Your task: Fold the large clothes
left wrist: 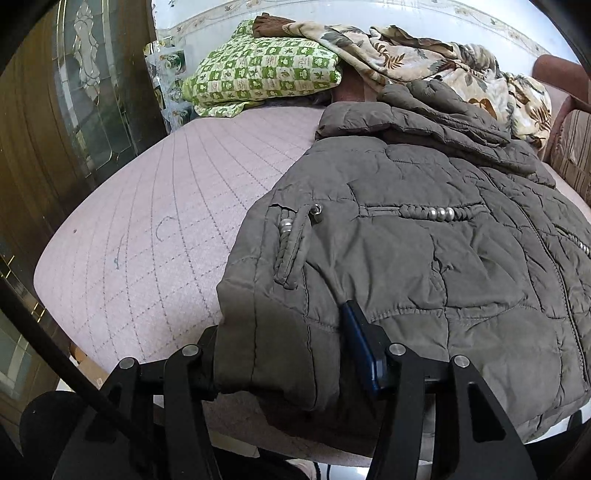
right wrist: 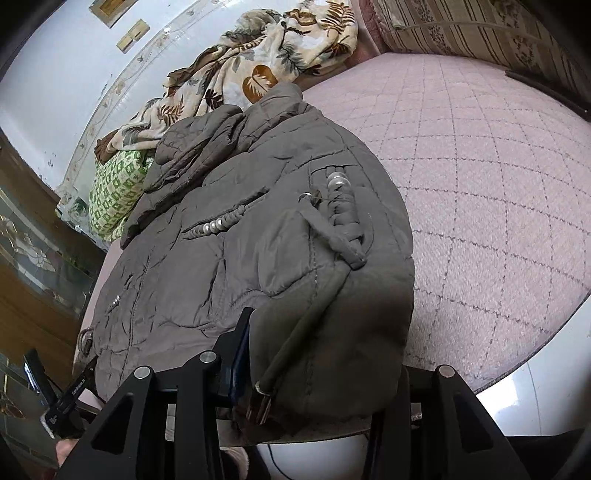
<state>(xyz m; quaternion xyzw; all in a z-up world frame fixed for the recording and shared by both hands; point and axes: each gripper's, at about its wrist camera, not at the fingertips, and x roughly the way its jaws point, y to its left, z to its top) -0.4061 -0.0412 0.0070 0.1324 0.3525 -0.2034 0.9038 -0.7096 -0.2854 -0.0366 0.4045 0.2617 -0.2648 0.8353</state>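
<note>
A grey-brown quilted jacket (left wrist: 424, 251) with pearl-trimmed pockets lies spread on a pink quilted bed (left wrist: 147, 229), its collar at the far end. My left gripper (left wrist: 284, 332) is shut on the jacket's near left hem corner. Bunched fabric fills the gap, the blue pad (left wrist: 360, 339) presses into it, and the other finger is hidden behind the cloth. In the right wrist view the jacket (right wrist: 240, 258) runs away from me. My right gripper (right wrist: 325, 343) is shut on its near right hem corner, where a drawstring with metal ends (right wrist: 266, 395) hangs down.
A green checked pillow (left wrist: 258, 77) and a leaf-print blanket (left wrist: 424, 59) are piled at the bed's far end. A dark wooden cabinet with glass (left wrist: 74, 110) stands on the left, a striped headboard (right wrist: 480, 33) on the right. Bare mattress (right wrist: 498, 203) lies right of the jacket.
</note>
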